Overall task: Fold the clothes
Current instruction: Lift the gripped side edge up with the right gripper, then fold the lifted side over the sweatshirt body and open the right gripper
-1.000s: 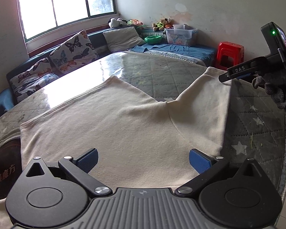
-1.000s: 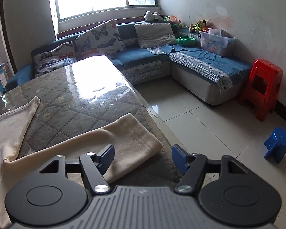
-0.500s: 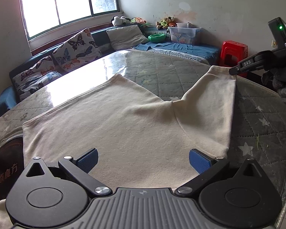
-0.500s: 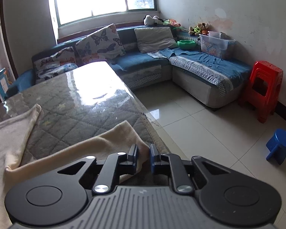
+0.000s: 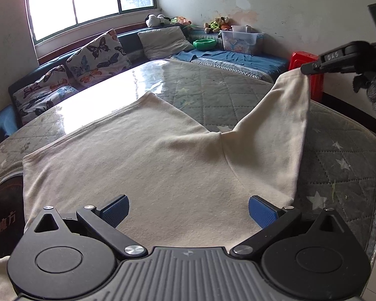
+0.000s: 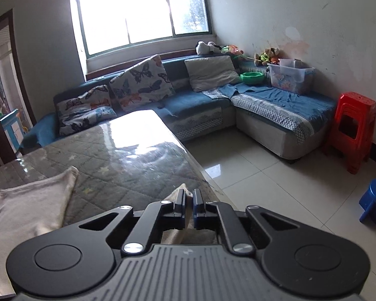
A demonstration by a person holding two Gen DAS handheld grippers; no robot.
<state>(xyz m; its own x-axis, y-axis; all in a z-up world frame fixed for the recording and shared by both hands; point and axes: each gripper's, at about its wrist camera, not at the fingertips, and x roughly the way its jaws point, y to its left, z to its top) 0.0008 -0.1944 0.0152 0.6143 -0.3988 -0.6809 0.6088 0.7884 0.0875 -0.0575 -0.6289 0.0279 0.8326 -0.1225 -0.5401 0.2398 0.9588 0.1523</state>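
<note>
Cream shirt (image 5: 148, 165) spread on table (image 5: 338, 155), left gripper (image 5: 188, 210) spread wide above it, right gripper (image 6: 188, 200) pinching the sleeve (image 5: 285, 115), blue stool (image 6: 374, 200) only in right view.

Matt cream cloth garment (image 5: 163, 165), glossy table (image 5: 107, 95)

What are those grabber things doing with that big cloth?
A person is folding a cream garment spread on the quilted table. The right gripper, jaws shut, has pinched the end of one sleeve and holds it up off the table. The left gripper hovers open over the garment's near edge, gripping nothing.
</note>
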